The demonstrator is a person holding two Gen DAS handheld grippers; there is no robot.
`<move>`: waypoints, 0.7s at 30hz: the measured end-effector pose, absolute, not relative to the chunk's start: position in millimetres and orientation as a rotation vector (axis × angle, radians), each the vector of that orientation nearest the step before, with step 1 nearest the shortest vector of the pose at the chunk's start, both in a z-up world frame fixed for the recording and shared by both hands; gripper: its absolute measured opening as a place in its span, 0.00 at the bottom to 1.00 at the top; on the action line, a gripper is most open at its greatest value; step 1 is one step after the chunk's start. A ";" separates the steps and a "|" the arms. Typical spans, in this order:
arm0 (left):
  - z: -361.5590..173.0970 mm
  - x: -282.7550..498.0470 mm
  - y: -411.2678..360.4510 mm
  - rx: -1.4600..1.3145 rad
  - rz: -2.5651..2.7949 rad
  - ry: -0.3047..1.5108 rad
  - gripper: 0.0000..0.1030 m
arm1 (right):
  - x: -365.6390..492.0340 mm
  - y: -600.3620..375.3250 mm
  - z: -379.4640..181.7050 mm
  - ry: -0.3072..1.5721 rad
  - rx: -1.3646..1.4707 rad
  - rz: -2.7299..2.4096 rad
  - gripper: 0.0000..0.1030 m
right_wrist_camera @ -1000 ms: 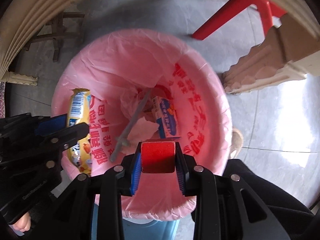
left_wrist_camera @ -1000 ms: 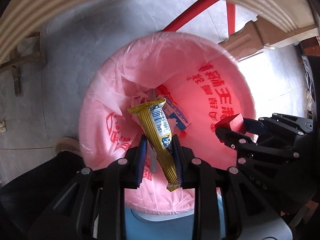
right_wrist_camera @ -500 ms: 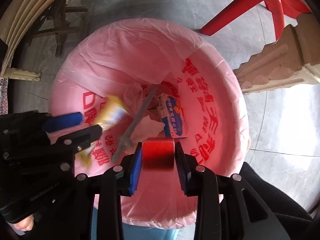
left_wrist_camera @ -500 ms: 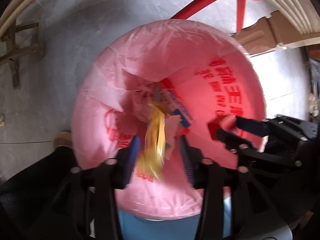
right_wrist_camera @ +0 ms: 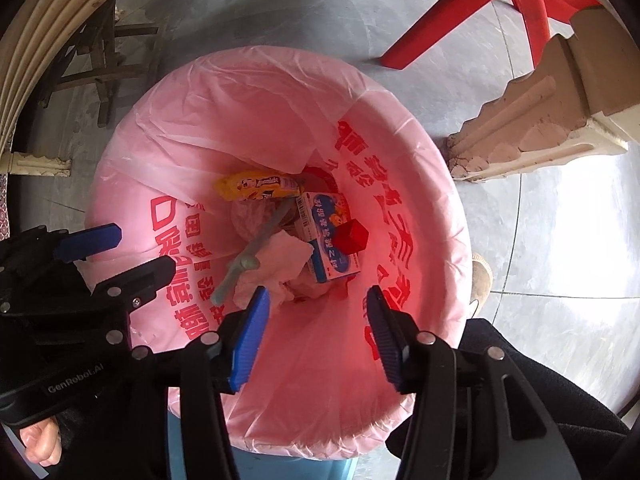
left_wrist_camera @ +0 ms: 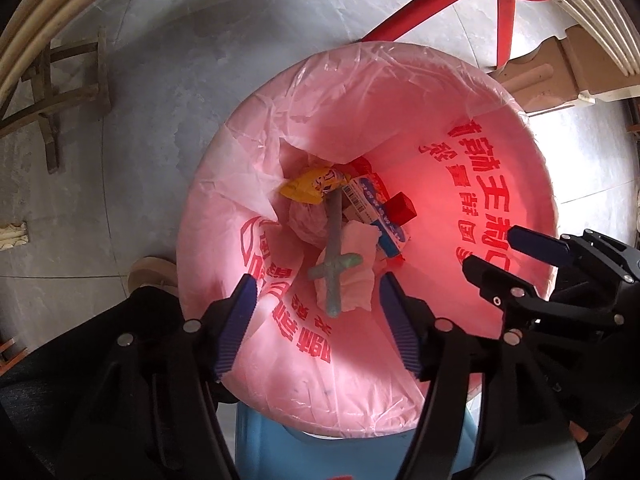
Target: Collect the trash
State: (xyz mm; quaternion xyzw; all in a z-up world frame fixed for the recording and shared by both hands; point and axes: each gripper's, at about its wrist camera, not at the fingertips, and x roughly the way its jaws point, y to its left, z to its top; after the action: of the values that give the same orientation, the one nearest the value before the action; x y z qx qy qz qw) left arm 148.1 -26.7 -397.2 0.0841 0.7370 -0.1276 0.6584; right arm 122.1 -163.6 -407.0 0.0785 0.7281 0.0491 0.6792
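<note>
We held both grippers over the bin [left_wrist_camera: 532, 152], which was lined with a pink bag [right_wrist_camera: 248, 112] printed with red characters. The yellow wrapper [left_wrist_camera: 316, 184] lay at the bottom, its long axis running roughly across the view from the left wrist, the crumpled end towards the bag's fold. It was shiny yellow with a printed label. The red block [right_wrist_camera: 351, 236] rested beside it on a blue-and-white carton [right_wrist_camera: 324, 240], one corner up, a small plain cube. A grey-green stick [left_wrist_camera: 334, 256] with a short crosspiece pointed from the wrapper towards us, lying over a crumpled pink tissue [left_wrist_camera: 356, 276].

The left gripper [left_wrist_camera: 314, 316] hung above the bin with its blue-padded fingers [left_wrist_camera: 236, 320] apart and opening further, nothing between them. The right gripper [right_wrist_camera: 318, 328] was likewise spread and still widening, with empty space between its fingers [right_wrist_camera: 250, 336]. A red chair [right_wrist_camera: 504, 8] stood on the grey floor [left_wrist_camera: 180, 60] behind the bin.
</note>
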 end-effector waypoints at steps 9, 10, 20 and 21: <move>-384.6 144.1 -36.4 0.205 -0.283 1.638 0.62 | 117.7 -175.2 -392.5 1.607 0.179 0.071 0.49; -381.9 143.0 -37.6 0.208 -0.283 1.631 0.62 | 116.4 -176.8 -389.0 1.600 0.178 0.067 0.49; -290.8 115.9 -54.2 0.299 -0.248 1.333 0.63 | 92.1 -187.6 -299.8 1.366 0.140 -0.006 0.56; -275.4 111.7 -55.5 0.294 -0.243 1.287 0.63 | 89.0 -189.6 -289.8 1.338 0.135 -0.015 0.57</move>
State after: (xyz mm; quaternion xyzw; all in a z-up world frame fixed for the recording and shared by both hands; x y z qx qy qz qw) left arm 111.7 -55.5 -275.4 0.1363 0.5961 -0.1126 0.7832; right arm 89.0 -189.6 -289.8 0.0626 0.6197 -0.0071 0.7823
